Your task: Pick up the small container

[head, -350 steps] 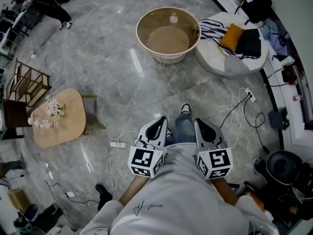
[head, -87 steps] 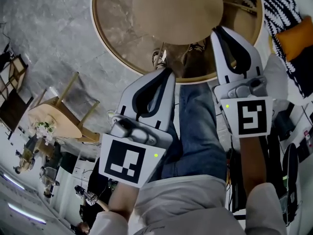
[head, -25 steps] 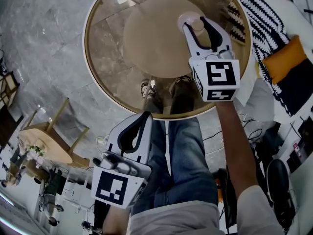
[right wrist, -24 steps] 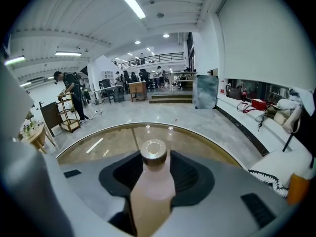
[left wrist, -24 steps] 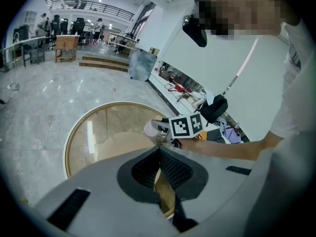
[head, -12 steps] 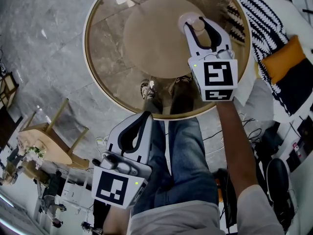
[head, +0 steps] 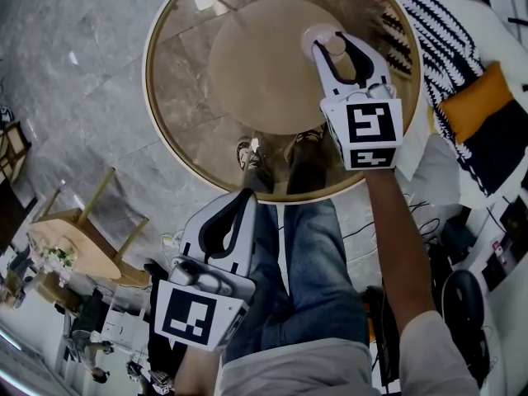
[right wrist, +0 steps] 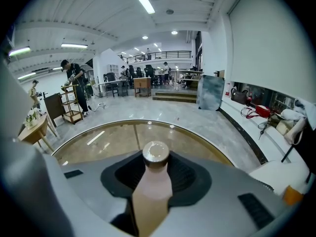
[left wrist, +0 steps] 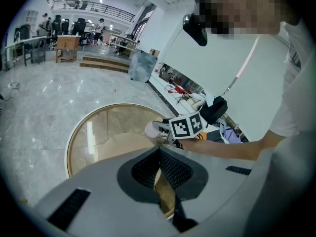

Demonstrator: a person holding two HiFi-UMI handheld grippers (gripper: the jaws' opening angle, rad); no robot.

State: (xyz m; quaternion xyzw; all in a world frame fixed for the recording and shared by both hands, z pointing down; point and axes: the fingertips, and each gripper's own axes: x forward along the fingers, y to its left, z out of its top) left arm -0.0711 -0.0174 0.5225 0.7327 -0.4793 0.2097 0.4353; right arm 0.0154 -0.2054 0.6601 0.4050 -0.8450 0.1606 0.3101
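- small container: pink bottle with a round cap, stood upright on the round glass table, right-hand part of the top, well inside the gold rim.
- right gripper: jaws have just been closing; the bottle is seen between them in the right gripper view, with both pads against its sides and the cap above them.
- left gripper: jaws are closed tip to tip with nothing held; it is kept low, off the table, over the person's jeans.
- edges: the near rim is crossed by the right forearm; a wide stretch of glass is seen left of the bottle, with a tan disc beneath it.
- room: grey marble floor; orange cushion close by the table's right side; small wooden table well apart at lower left.
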